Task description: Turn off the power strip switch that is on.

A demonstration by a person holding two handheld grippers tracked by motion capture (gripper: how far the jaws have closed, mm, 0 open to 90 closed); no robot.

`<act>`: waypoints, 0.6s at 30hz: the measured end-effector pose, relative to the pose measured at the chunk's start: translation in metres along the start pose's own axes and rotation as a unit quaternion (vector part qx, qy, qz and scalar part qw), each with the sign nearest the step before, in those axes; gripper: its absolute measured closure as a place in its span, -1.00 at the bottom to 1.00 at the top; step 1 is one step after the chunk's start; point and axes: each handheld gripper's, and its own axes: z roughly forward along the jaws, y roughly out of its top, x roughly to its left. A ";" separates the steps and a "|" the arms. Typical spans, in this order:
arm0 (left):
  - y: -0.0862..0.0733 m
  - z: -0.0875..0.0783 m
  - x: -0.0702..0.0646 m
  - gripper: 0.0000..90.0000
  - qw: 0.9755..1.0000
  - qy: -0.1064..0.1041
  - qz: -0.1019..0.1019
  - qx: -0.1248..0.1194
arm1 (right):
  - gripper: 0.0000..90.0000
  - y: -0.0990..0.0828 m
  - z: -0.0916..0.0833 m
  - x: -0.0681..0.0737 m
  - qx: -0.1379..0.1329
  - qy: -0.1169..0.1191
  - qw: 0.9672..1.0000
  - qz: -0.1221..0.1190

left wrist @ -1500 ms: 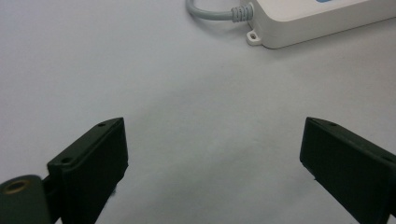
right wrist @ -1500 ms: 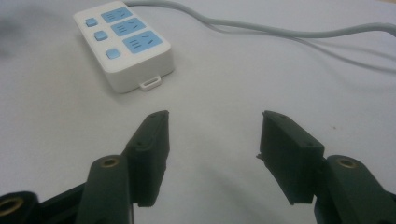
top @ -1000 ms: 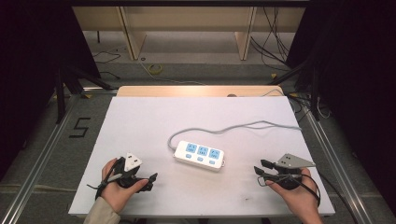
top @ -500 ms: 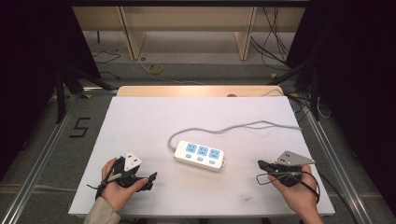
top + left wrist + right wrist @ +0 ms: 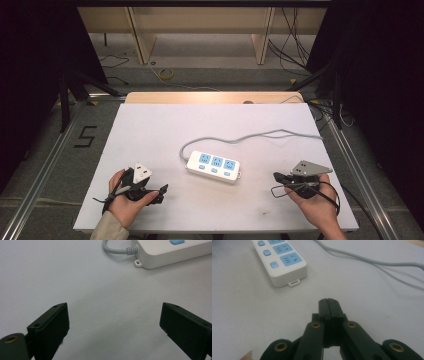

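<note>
A white power strip (image 5: 214,166) with blue sockets lies at the middle of the white table (image 5: 150,135). Its grey cable (image 5: 260,135) loops off to the right edge. My left gripper (image 5: 161,194) rests at the front left, held in a hand, its tips toward the strip. Its jaws stand wide open (image 5: 115,325) over bare table, with the strip's corner (image 5: 170,252) and cable stub (image 5: 117,250) ahead. My right gripper (image 5: 278,177) sits at the front right, jaws pressed together (image 5: 329,301) with nothing between them, a short way from the strip's end (image 5: 279,260).
The cable (image 5: 367,260) runs in two strands across the table beyond my right gripper. A wooden board (image 5: 215,97) borders the table's far edge. Metal rails (image 5: 350,160) flank the table, and loose wires (image 5: 165,74) lie on the floor behind.
My right gripper has shifted slightly and its jaws look drawn together compared with a second ago. The left hand and the power strip have stayed put.
</note>
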 end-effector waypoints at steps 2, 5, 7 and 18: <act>0.000 0.000 0.000 -0.81 1.000 0.000 0.001 0.001 | 1.00 0.001 0.000 0.000 0.001 0.000 1.000 0.001; 0.000 0.000 0.000 -0.81 1.000 0.001 0.002 0.001 | 1.00 0.002 0.000 0.000 0.004 -0.001 1.000 -0.001; 0.000 -0.001 0.000 -0.81 1.000 0.001 0.002 0.001 | 1.00 0.003 0.000 0.000 0.008 0.000 1.000 0.000; 0.000 -0.001 0.001 -0.81 1.000 0.001 0.002 0.001 | 1.00 0.008 0.002 0.001 0.017 0.002 1.000 -0.004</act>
